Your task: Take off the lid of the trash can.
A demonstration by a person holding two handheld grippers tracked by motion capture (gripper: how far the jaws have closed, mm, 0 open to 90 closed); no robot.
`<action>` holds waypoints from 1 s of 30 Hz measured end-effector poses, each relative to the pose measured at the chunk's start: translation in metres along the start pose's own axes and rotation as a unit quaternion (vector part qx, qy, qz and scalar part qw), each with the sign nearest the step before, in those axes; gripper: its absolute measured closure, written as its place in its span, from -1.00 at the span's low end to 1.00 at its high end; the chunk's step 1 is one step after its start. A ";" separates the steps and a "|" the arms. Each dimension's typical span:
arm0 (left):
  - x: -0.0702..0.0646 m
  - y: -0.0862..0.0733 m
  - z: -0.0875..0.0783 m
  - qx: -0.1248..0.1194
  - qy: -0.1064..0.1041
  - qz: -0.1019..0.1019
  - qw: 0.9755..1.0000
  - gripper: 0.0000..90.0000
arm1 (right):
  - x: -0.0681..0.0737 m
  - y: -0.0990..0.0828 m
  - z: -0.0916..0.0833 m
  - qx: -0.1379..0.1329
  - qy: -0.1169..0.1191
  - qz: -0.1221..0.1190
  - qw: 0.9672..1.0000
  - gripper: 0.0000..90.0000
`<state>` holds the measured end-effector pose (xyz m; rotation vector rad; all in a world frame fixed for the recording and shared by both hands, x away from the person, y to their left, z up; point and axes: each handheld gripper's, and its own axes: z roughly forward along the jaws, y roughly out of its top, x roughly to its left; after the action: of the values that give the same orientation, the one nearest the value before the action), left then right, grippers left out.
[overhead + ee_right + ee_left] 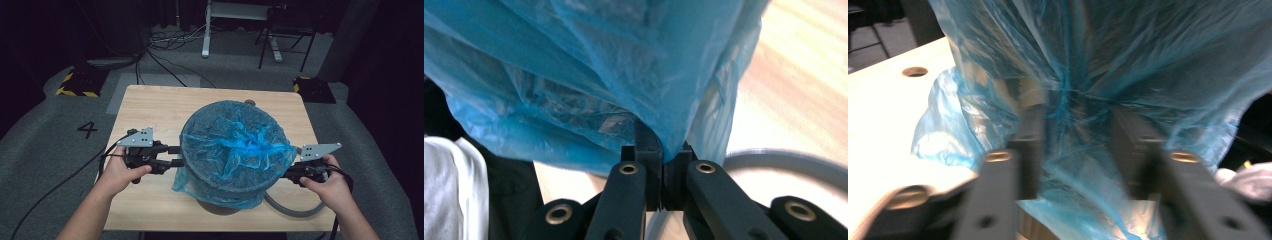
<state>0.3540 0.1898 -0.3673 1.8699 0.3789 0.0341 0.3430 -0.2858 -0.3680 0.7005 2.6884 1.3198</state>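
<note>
A round container (pixel 220 206) stands mid-table, covered by a crumpled blue plastic bag (pixel 232 145) that hangs down over its sides. At the bag's left side my left gripper (pixel 178 156) has its jaws apart. In the left gripper view the blue film (pixel 1078 100) hangs loosely between the two fingers (pixel 1030 145), and I see no pinch. My right gripper (pixel 286 173) is at the bag's lower right edge. In the right gripper view its jaws (pixel 663 165) are together, with the hem of the bag (pixel 574 75) clamped between them.
The wooden table (pixel 150 105) has bare room at the left, back and front. A grey hose (pixel 292 210) curves by the front right corner. On the floor beyond are cables (pixel 165 55), two yellow-black blocks (pixel 77 82) and a chair (pixel 285 30).
</note>
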 end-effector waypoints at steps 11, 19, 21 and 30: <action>0.000 -0.009 0.002 0.048 0.015 -0.006 0.999 1.00 | 0.006 0.014 -0.014 -0.040 -0.015 -0.013 0.999 0.90; 0.002 -0.028 -0.002 0.073 0.019 -0.025 0.997 1.00 | 0.001 0.004 -0.002 -0.024 -0.014 -0.001 1.000 0.97; 0.002 -0.033 0.000 0.082 0.022 -0.028 0.996 1.00 | 0.001 0.002 0.003 -0.017 -0.011 0.000 1.000 1.00; 0.011 -0.062 0.013 0.122 0.028 -0.047 0.991 1.00 | -0.008 -0.022 0.035 0.031 -0.005 0.024 0.999 1.00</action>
<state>0.3521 0.1984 -0.4305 2.0936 0.5289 -0.0233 0.3510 -0.2752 -0.4083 0.7823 2.7313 1.2436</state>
